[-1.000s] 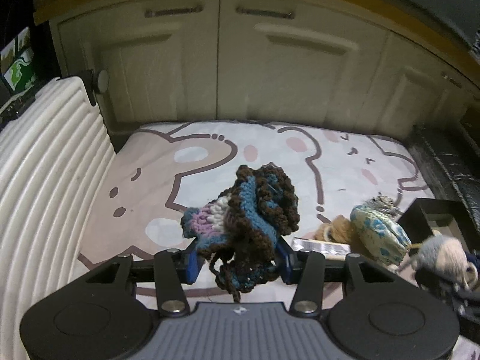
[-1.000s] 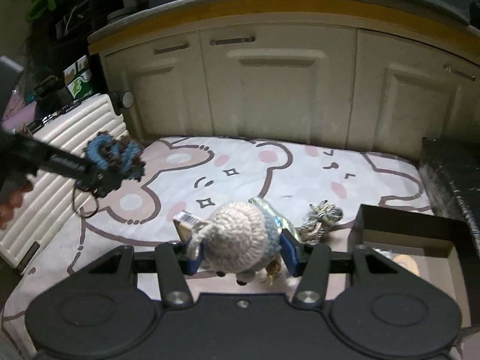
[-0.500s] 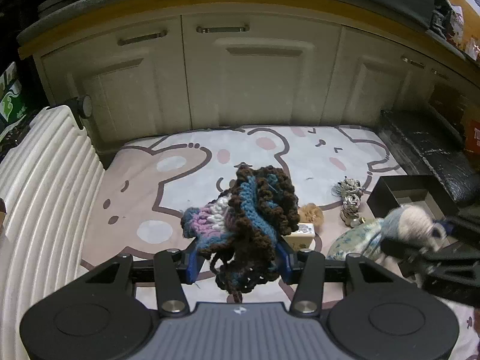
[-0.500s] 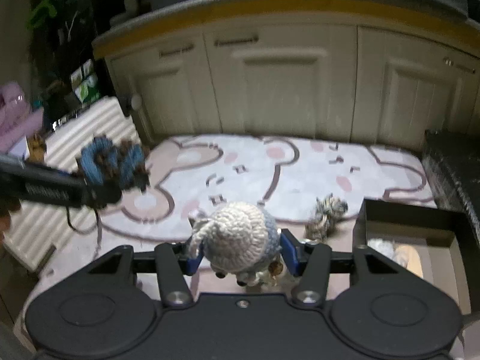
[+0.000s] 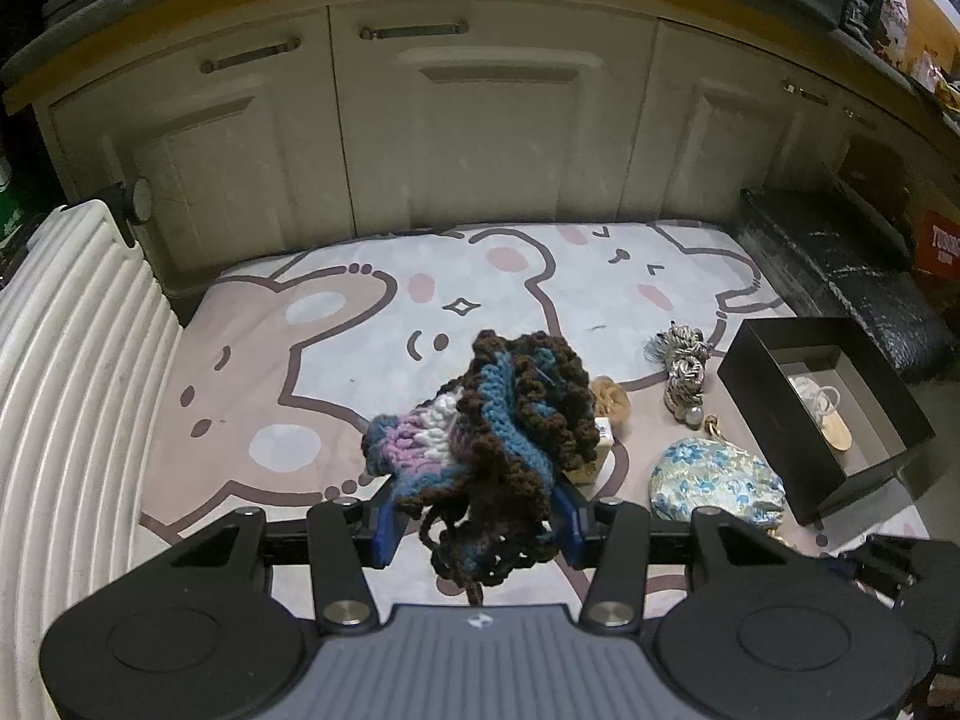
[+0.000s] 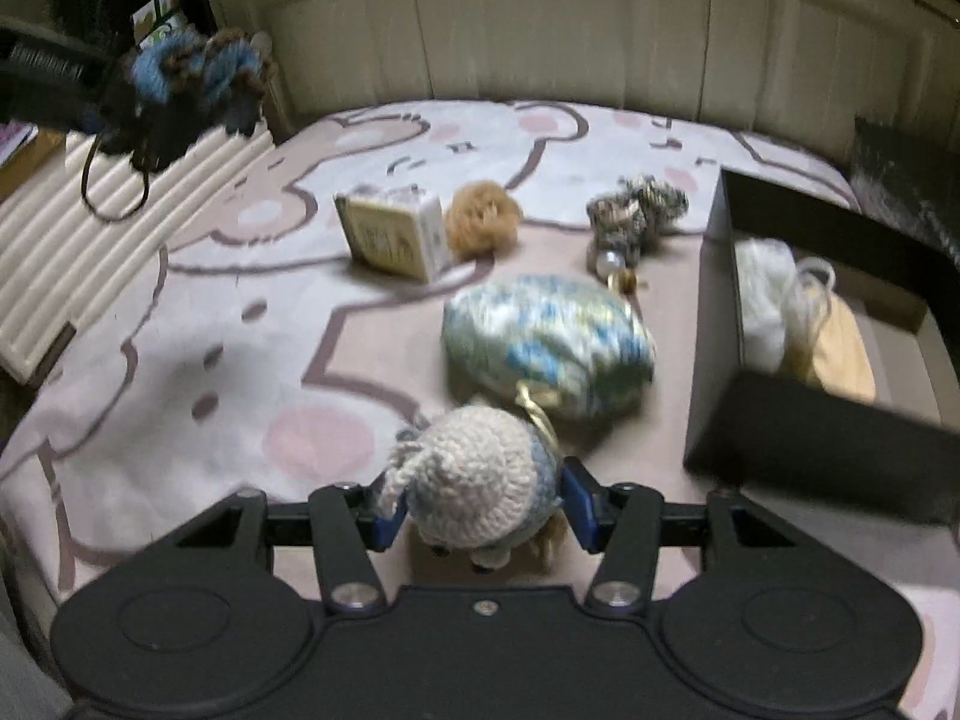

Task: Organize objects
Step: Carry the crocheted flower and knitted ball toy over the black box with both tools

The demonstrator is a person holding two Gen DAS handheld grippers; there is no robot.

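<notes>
A: Grippers? Left gripper [image 5: 477, 519] clamps crocheted bundle [image 5: 486, 426] aloft; right gripper [image 6: 477, 507] pinches crocheted ball [image 6: 474, 474], low over mat [image 6: 180, 372].

B: Target — black box [image 6: 798, 426] lies rightward of ball, nearer right hand.

The right gripper [image 6: 474, 507], with the cream crochet toy [image 6: 474, 474] between its blue pads, has come down nearer the mat [image 6: 180, 360], the floral pouch [image 6: 546, 342] at 12 o'clock.

Brown-blue crochet piece [image 5: 498, 438] and cream crochet toy [image 6: 474, 480], both aloft
</notes>
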